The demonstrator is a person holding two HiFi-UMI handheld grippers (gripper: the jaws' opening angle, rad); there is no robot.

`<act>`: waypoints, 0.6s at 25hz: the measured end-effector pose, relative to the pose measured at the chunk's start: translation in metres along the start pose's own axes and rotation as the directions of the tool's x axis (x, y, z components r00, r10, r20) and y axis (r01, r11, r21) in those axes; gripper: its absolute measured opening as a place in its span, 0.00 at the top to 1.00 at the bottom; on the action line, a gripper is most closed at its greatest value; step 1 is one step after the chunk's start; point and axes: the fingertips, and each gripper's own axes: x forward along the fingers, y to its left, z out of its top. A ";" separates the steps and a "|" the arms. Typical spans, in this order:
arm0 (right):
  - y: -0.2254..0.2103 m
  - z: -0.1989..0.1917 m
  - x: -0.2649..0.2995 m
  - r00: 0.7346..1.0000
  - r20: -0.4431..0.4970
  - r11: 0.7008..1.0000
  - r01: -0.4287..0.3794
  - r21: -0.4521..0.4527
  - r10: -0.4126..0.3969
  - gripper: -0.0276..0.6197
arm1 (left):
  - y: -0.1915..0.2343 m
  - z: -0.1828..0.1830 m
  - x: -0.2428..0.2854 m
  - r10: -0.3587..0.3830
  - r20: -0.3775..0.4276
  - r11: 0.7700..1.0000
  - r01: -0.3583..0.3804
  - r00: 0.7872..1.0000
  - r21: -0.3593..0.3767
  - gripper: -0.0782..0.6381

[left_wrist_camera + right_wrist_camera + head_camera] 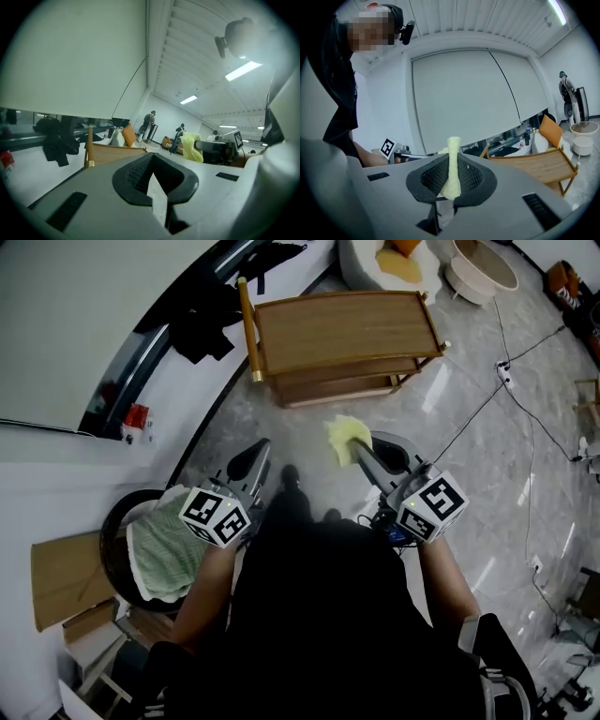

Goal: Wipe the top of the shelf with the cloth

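Note:
A wooden shelf [347, 329] on legs stands on the marble floor ahead of me; its top is bare. In the head view my right gripper [354, 451] is shut on a yellow cloth [345, 439], held in the air short of the shelf's near edge. The right gripper view shows the cloth [451, 169] pinched upright between the jaws, with the shelf [536, 165] off to the right. My left gripper [251, 465] is held level with the right one, jaws shut with nothing between them. From the left gripper view I see the shelf [110, 153] and the cloth [191, 146] beyond.
A round dark basket [117, 531] with a green towel [169, 554] sits at my left, beside cardboard [61, 577]. Black clothing [208, 320] hangs on a rail near the shelf's left end. A white round tub [480, 273] and cables [511, 390] lie on the floor to the right.

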 end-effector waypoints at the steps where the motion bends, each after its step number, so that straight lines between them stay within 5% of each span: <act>1: -0.006 0.007 0.011 1.000 -0.001 1.000 0.007 -0.001 -0.007 0.89 | 0.011 0.007 0.006 -0.002 0.001 1.000 0.002 1.000 -0.007 0.88; 15: -0.060 0.070 0.160 0.987 -0.045 0.986 0.150 -0.076 -0.153 0.89 | 0.124 0.089 0.068 -0.105 -0.032 0.994 0.105 0.994 0.017 0.88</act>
